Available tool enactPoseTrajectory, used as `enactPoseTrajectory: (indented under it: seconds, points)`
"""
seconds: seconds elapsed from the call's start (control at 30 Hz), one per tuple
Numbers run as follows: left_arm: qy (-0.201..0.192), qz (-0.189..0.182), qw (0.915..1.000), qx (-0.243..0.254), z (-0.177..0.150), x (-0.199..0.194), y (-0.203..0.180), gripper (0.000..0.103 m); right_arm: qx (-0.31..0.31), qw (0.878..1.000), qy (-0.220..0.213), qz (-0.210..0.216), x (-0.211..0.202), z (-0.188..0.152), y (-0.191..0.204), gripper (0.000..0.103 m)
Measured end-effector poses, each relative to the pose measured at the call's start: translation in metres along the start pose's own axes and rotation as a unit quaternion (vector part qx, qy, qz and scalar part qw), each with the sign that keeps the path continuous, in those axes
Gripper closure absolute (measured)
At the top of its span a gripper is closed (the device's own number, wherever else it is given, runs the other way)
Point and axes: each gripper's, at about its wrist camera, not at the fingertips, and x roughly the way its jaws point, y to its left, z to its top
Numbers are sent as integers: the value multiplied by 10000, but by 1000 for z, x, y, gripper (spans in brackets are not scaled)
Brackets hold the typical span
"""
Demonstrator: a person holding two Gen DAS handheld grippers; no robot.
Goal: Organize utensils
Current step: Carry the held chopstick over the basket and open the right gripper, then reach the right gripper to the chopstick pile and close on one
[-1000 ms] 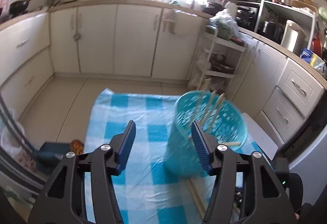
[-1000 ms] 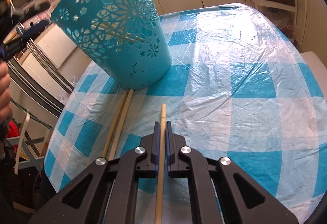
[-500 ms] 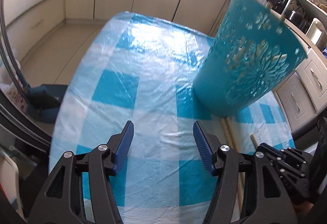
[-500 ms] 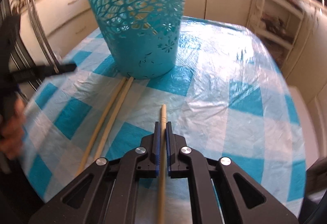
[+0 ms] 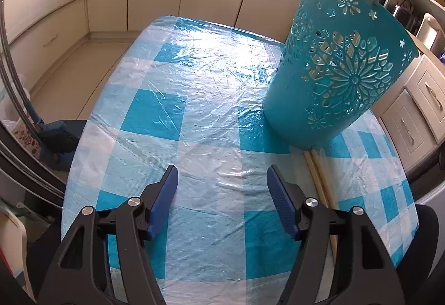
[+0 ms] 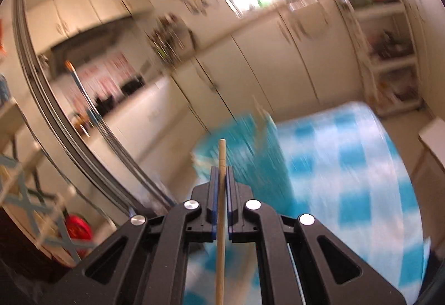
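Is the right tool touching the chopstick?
Touching. The right wrist view shows the right tool clamped on the chopstick, both pads pressing its sides.

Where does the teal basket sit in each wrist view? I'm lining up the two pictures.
Left wrist: the teal basket stands at upper right, sharp, cut-out flowers facing the camera.
Right wrist: the basket is at centre, blurred, just past the held chopstick.
Shared landmark: the blue-checked tablecloth beneath it.

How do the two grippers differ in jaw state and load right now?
The left gripper has jaws apart, just opening wider, with nothing between them; the right gripper is shut on a wooden chopstick. The left hangs over the checked tablecloth; the right is raised. Both have blue pads.
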Motion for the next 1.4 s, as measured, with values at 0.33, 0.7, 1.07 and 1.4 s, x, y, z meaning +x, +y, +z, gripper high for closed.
enactPoseTrajectory:
  seconds: [0.33, 0.7, 1.07, 1.4]
  points:
    - [-101, 83, 9999, 79, -1, -4, -3, 32, -165, 9908, -1167, -661, 67, 70, 15, 97]
    - [-53, -56, 10000, 25, -1, -1, 2, 30, -428, 9846, -1049, -1330, 108, 68, -9, 97]
    - [-78, -76, 9999, -113, 0, 0, 7, 27, -816, 9879, -548, -1200, 96, 39, 2, 94]
    - [-144, 42, 9998, -118, -1, -4, 6, 26, -1117, 9762, -1573, -992, 1, 53, 47, 75]
